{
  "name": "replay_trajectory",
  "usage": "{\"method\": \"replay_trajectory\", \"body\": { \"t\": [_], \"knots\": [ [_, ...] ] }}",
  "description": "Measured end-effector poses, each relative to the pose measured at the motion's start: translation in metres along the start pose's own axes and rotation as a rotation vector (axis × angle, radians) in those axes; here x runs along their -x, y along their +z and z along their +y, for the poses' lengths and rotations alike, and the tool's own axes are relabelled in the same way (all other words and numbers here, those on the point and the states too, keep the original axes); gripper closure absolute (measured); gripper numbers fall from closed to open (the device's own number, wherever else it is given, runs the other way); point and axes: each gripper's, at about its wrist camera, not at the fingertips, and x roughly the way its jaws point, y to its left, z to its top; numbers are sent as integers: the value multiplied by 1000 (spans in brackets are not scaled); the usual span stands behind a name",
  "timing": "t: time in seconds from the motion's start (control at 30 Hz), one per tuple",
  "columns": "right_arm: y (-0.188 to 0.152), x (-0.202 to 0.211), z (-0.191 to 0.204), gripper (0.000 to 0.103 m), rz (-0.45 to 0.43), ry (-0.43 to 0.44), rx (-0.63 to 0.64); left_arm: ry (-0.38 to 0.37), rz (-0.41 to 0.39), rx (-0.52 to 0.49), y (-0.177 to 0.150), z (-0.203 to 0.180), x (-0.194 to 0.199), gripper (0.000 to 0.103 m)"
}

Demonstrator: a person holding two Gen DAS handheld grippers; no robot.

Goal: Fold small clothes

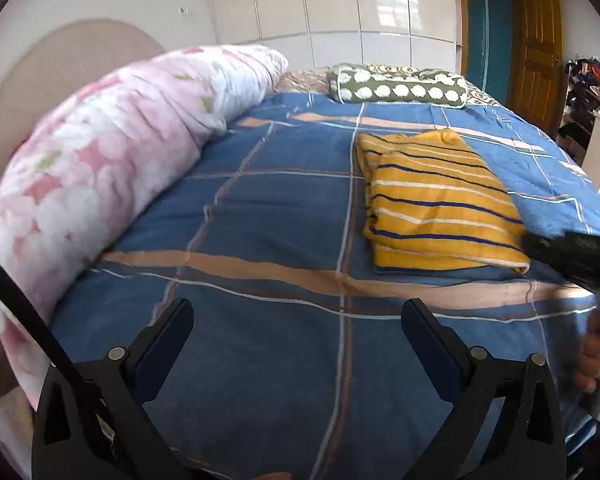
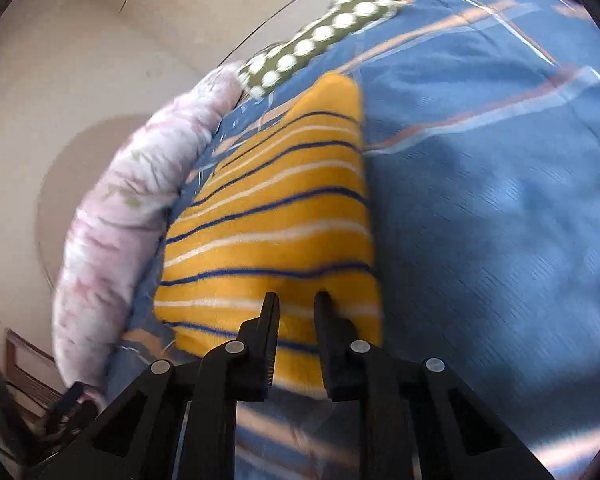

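A yellow garment with blue and white stripes [image 1: 436, 200] lies folded into a rectangle on the blue checked bedsheet [image 1: 260, 220]. My left gripper [image 1: 296, 316] is wide open and empty, hovering over bare sheet in front of and left of the garment. My right gripper [image 2: 296, 300] hovers just above the near edge of the folded garment [image 2: 268, 220]; its fingers stand a narrow gap apart with nothing between them. In the left wrist view the right gripper shows as a dark blur [image 1: 572, 256] at the garment's right corner.
A rolled pink floral quilt [image 1: 100, 168] lies along the left side of the bed. A green pillow with white dots [image 1: 396, 84] lies at the far end. A white wardrobe [image 1: 340, 0], a wooden door [image 1: 536, 48] and a cluttered shelf [image 1: 592, 92] stand beyond.
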Motion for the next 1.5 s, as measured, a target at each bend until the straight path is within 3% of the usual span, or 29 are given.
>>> {"method": "replay_trajectory", "body": {
  "t": [0.1, 0.17, 0.3, 0.7, 0.9, 1.5],
  "knots": [
    [-24, 36, -2, 60, -40, -124, 52, -18, -25, 14, -4, 1, 5, 0],
    [-39, 55, 2, 60, -70, -181, 100, -22, -32, 26, -6, -1, 8, 0],
    [-65, 80, 16, 48, -131, -311, 161, 5, -25, 1, -12, -15, 12, 0],
    [-95, 79, 37, 39, -112, -407, 333, -54, 48, -114, -31, -60, 12, 0],
    [-99, 71, 43, 36, -111, -429, 368, -79, 103, -103, -35, -62, 0, 0],
    [-106, 58, 58, 33, -123, -477, 460, -97, 148, -82, -40, -59, -15, 0]
  ]
}}
